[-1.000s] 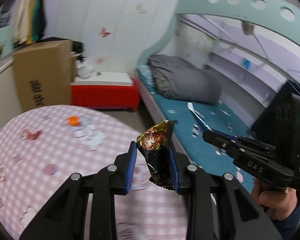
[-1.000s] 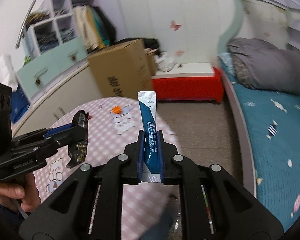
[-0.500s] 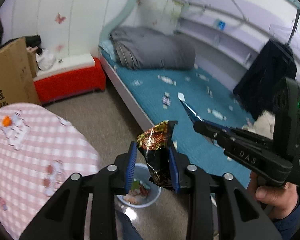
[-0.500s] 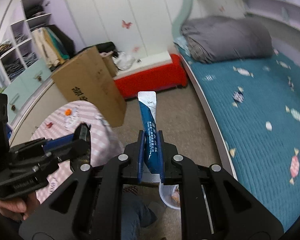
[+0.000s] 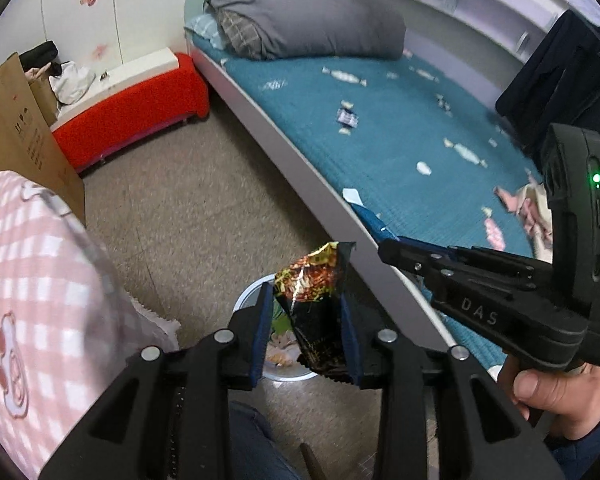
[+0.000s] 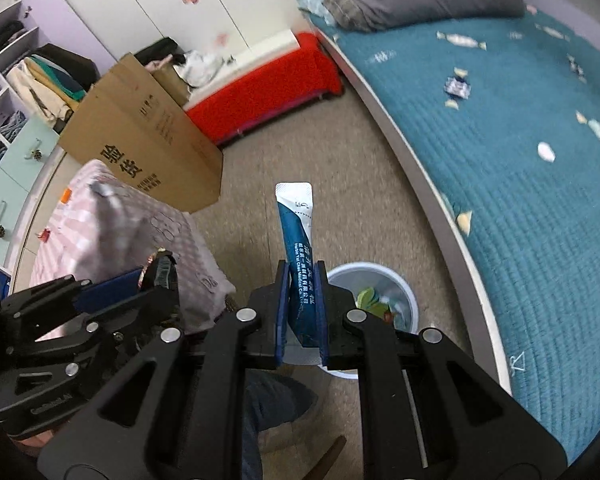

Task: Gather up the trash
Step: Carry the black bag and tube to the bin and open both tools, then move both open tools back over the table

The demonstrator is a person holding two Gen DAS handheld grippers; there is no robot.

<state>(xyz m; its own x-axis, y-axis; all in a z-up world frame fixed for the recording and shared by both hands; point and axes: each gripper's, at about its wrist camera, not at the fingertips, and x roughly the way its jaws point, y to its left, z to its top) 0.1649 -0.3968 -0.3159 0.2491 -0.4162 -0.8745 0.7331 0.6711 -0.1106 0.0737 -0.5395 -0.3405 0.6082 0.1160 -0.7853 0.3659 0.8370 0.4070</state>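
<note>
My left gripper [image 5: 305, 300] holds a black and red snack wrapper [image 5: 316, 276] upright between its blue pads, and its jaws are opening; the wrapper still sits against the pads. It hangs right above a small white trash bin [image 5: 247, 293] on the floor, with scraps inside. My right gripper [image 6: 302, 272] is shut on a blue and white sachet [image 6: 296, 220] that sticks up past the fingertips, just left of the bin [image 6: 412, 312]. Each gripper shows in the other's view: right gripper [image 5: 384, 249], left gripper [image 6: 160, 276].
A bed with a teal cover [image 5: 380, 128] runs along the right, its white edge close to the bin. A pink checked table [image 5: 28, 280] stands left, with a cardboard box [image 6: 140, 152] and a red bench [image 5: 128, 108] behind. A leg in jeans [image 5: 252, 444] is below the grippers.
Both grippers swung off the pink table, sank and tipped down towards the floor by the bed. The bin came into view under them. Both pieces of trash stayed in the pads.
</note>
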